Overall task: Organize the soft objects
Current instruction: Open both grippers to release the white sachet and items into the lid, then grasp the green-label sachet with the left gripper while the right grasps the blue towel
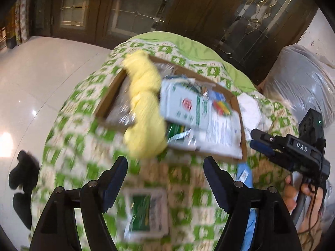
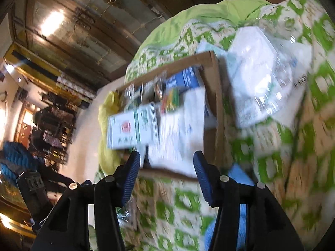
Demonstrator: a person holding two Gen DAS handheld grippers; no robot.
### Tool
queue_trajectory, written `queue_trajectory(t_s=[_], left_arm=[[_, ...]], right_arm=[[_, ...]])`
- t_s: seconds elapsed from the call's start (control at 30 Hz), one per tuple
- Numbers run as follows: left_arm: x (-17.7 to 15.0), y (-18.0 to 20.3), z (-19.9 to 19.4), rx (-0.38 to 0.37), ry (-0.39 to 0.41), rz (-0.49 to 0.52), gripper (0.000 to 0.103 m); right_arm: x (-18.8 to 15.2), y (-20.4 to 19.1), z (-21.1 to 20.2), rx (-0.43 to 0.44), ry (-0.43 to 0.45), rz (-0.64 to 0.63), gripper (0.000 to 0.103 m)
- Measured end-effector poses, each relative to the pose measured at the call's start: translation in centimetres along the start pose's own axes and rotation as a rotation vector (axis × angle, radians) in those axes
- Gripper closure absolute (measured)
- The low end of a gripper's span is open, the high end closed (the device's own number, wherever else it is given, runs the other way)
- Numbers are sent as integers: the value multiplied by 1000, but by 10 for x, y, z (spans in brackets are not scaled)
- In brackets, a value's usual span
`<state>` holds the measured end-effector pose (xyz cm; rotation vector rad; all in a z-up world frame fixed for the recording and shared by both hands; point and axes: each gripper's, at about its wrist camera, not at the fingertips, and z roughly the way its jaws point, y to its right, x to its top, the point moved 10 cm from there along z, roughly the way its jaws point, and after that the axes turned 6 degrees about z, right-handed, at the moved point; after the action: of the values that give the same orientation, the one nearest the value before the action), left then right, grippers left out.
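A shallow cardboard box lies on a green-and-cream patterned quilt. It holds soft packets: a pale tissue pack with a red mark and white packs. A yellow cloth drapes over the box's left side. My left gripper is open and empty just in front of the box. A green-and-white packet lies on the quilt below it. My right gripper is open and empty at the box's near edge. The right gripper also shows in the left wrist view. A clear-wrapped white pack lies right of the box.
A blue cloth lies under the right gripper. A grey plastic-wrapped bundle sits at the right. Dark wood doors with glass panels stand behind. White tiled floor lies to the left, with black shoes near the quilt's edge.
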<state>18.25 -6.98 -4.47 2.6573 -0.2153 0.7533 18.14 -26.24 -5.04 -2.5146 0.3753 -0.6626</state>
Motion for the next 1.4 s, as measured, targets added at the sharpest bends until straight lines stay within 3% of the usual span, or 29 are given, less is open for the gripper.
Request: queue_trajectory(t_s=[0.17,0.3,0.4,0.7,0.83,0.9,0.97,1.1,1.23,1.4], left_arm=[[-48,-12,-16,35,24,-33,25],[-87,-29,-19,104,48,-76,25],[-110,-39,-16,125,22,-111,25],[-116,-33,-21,152,28,-69,25],[-117,-32,-20,155,23,-56,25],[-117,-34,-19,157,17,-61,25],[-118,-34,-17,156,10,-67,25],[-118,-35,-17,155,7,-68,25],[-119,-35,-16,157,5,-62,25],[-120,-32,-11,162,-11,-38,25]], right_arm=[[-48,18,-9,-51,-61,-15,50],[-76,34,-20,-163,-82,-36,50],[-89,33,-30,-237,-102,-79,40],[-118,51,-23,-437,-193,-218,36],[-134,69,-5,-579,-256,-337,37],[-144,76,5,-625,-288,-380,60],[-145,74,6,-621,-269,-391,62],[-142,36,-7,-423,-173,-418,63],[-151,13,-7,-297,-164,-442,63],[-160,13,5,-290,-214,-423,62]])
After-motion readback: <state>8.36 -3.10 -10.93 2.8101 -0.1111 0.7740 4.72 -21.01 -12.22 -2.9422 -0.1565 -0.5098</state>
